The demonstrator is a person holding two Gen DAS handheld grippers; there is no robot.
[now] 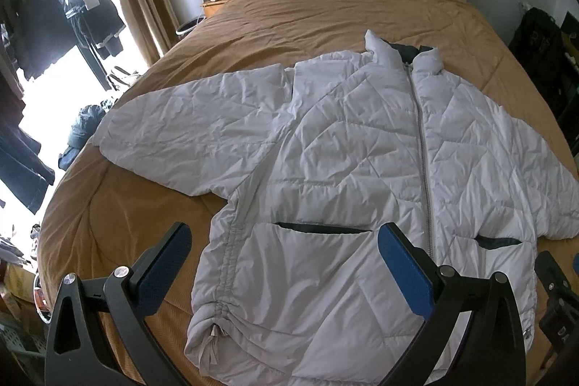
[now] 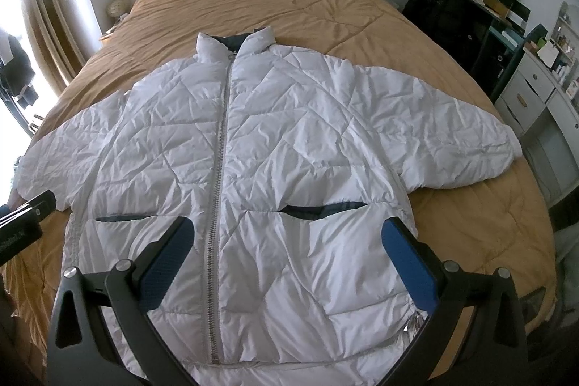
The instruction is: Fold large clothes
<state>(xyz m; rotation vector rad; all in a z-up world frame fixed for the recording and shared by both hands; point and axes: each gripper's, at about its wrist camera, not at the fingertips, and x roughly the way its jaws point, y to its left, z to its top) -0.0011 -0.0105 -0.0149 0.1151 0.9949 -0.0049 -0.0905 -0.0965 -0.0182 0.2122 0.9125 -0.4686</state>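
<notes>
tan ribbed bedspread (image 2: 362,13) | puffy white quilted jacket (image 2: 289,147) flat, zipped | left hand-held gripper (image 1: 286,263), right hand-held gripper (image 2: 289,259) spread, empty

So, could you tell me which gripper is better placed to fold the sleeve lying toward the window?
Left, probably: the left gripper hovers open over the jacket hem below that sleeve.
</notes>
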